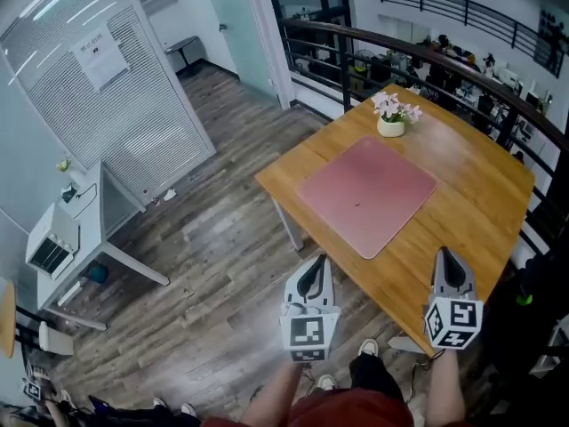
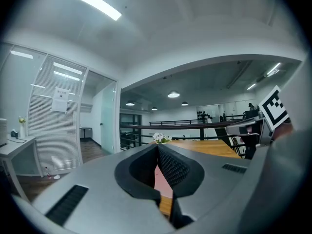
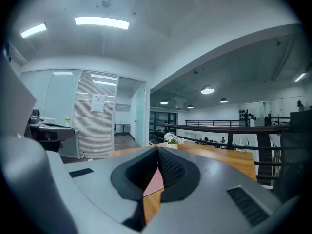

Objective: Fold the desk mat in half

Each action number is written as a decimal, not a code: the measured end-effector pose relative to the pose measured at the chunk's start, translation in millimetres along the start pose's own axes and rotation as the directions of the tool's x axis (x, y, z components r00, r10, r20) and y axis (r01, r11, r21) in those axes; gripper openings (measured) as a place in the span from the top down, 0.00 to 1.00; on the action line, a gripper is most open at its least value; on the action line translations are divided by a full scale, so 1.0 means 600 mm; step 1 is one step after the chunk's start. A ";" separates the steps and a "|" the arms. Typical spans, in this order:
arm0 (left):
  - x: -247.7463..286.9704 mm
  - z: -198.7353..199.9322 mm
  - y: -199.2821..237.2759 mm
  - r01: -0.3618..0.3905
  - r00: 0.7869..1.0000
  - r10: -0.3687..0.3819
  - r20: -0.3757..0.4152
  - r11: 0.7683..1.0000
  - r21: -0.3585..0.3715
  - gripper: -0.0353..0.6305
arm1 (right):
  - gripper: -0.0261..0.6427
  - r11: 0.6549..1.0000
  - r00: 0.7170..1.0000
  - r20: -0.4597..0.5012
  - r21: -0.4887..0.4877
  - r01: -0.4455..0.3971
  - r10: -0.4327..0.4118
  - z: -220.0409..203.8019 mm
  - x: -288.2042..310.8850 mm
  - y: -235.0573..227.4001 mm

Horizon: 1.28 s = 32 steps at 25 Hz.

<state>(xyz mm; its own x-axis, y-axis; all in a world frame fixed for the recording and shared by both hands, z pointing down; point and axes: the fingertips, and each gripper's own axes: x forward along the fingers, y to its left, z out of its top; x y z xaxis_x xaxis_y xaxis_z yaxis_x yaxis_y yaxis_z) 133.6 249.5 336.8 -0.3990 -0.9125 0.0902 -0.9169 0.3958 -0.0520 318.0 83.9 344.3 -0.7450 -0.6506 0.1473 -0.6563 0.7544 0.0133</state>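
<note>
Tongs of left gripper [image 1: 316,265] and right gripper [image 1: 446,258] pressed together, empty, before flat desk mat [image 1: 367,194]

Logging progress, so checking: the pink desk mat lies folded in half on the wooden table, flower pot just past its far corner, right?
Not folded. The head view shows the pink desk mat spread flat on the wooden table, flower pot just past its far corner.

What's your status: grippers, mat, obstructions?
Left gripper and right gripper shut, empty, off the mat. Mat flat on table, unfolded. Flower pot by its far corner.
</note>
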 end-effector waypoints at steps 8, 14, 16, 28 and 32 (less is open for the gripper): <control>0.145 0.014 -0.097 0.065 0.998 -0.065 -0.017 0.998 0.015 0.92 | 0.95 0.998 0.998 -0.003 0.012 0.061 -0.061 0.011 0.068 -0.148; 0.237 0.025 -0.151 0.095 0.995 -0.094 -0.021 0.995 0.010 0.92 | 0.95 0.991 0.992 0.004 0.028 0.129 -0.129 0.021 0.100 -0.273; 0.259 0.030 -0.175 0.103 0.994 -0.103 -0.024 0.995 0.014 0.92 | 0.95 0.990 0.990 0.006 0.037 0.139 -0.139 0.027 0.108 -0.309; 0.315 0.011 -0.282 0.137 0.985 -0.134 -0.105 0.990 0.020 0.91 | 0.95 0.999 0.999 0.011 -0.016 0.035 -0.035 0.037 0.158 -0.410; 0.338 -0.021 -0.282 0.137 0.978 -0.126 -0.164 0.989 0.052 0.91 | 0.95 0.996 0.996 0.008 -0.011 -0.091 0.091 0.017 0.214 -0.399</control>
<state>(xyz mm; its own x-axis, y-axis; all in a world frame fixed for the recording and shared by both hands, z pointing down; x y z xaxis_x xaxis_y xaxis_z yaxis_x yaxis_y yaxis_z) 207.5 -0.9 376.2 -0.2763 -0.9257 0.2584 -0.9609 0.2616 -0.0906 378.1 -181.1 349.7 -0.8025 -0.5800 0.1397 -0.5845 0.8113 0.0106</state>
